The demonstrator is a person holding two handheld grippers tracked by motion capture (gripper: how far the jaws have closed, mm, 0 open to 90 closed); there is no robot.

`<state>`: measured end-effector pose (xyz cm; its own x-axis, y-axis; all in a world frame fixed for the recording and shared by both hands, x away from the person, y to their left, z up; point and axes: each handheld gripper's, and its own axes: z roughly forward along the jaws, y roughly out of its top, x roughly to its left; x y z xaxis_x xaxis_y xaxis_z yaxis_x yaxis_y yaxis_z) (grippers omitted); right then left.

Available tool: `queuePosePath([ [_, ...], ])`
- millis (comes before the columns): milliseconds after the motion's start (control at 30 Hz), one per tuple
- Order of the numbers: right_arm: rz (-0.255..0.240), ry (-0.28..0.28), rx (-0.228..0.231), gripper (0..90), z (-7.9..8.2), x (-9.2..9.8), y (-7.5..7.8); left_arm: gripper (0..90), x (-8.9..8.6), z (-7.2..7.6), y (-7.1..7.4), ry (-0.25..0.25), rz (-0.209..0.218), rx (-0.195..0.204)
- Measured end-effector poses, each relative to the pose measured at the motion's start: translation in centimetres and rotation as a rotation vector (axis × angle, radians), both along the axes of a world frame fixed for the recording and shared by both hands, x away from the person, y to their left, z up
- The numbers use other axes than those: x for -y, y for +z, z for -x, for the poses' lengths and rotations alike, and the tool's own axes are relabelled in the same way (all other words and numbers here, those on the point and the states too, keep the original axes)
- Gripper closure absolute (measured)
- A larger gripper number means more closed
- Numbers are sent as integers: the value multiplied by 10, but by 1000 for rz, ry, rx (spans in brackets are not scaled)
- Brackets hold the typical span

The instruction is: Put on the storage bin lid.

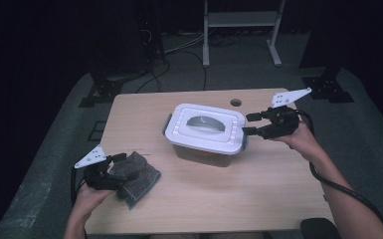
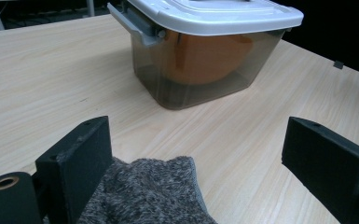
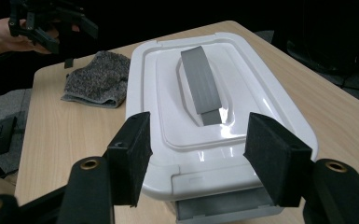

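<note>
— Dark curtains all round, pale wooden table [image 1: 189, 209]; why is the right gripper [image 1: 248, 124] parked at the end of the lidded box [image 1: 206, 130]?

— I'd judge it's lining up on the grey latch [image 3: 224, 207] at that end; its jaws stand apart, nothing pressed between them.

— And the box's lie?

— Mid-table, long axis running from the right gripper toward the table's far left corner, grey handle [image 3: 203, 86] along it.

— The left gripper [image 1: 110, 169]?

— Well away from the box, jaws spread over the grey cloth [image 1: 138, 178], resting on it, not pinching.
</note>
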<state>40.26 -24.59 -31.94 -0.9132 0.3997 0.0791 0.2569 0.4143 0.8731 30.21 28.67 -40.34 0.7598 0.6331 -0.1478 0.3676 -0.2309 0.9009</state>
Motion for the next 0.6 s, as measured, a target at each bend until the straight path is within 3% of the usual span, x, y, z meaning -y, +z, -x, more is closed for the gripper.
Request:
queuePosePath([
  [600, -13, -43, -31, 365, 18, 28, -25, 79, 3, 0, 0, -3, 2, -3],
])
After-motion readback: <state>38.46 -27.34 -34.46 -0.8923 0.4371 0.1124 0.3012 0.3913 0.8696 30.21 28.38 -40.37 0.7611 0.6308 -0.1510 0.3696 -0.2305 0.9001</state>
